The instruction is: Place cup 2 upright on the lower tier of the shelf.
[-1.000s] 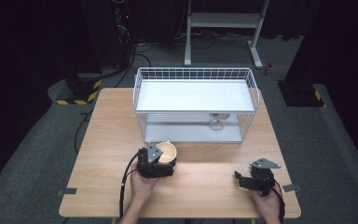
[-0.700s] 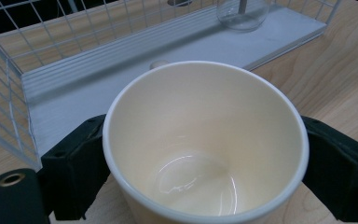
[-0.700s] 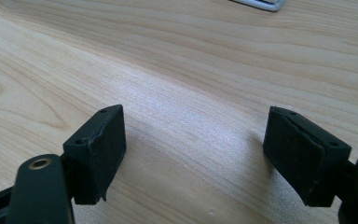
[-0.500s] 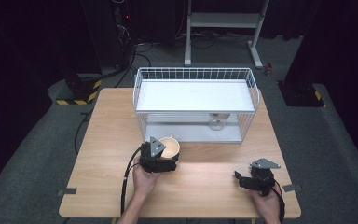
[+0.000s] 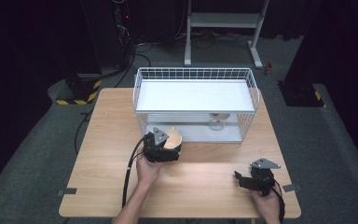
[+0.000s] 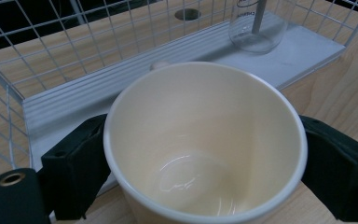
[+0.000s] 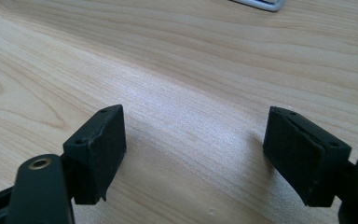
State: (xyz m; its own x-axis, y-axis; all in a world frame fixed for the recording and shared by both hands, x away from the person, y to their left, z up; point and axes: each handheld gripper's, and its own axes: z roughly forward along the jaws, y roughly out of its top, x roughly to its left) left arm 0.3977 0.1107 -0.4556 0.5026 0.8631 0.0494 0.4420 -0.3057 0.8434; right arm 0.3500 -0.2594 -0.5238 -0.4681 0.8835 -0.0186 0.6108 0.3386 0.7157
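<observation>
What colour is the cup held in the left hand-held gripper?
Cream, glossy inside; the cup shows best in the left gripper view.

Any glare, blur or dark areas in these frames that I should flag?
High view: table evenly lit, surroundings nearly black, mild softness. Left gripper view: sharp, a small glint inside the cup, which the left gripper holds; the glass is cut off at the top edge. Right gripper view: soft sheen on the wood between the open jaws, far edge slightly blurred.

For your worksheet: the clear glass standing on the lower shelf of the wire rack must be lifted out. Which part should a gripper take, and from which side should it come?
Probably the narrow stem of the clear glass, from the wire rack's open front facing the person. The upper shelf covers it from above, and mesh closes the ends. The free right gripper stands open; the left gripper is shut on the cream cup.
</observation>
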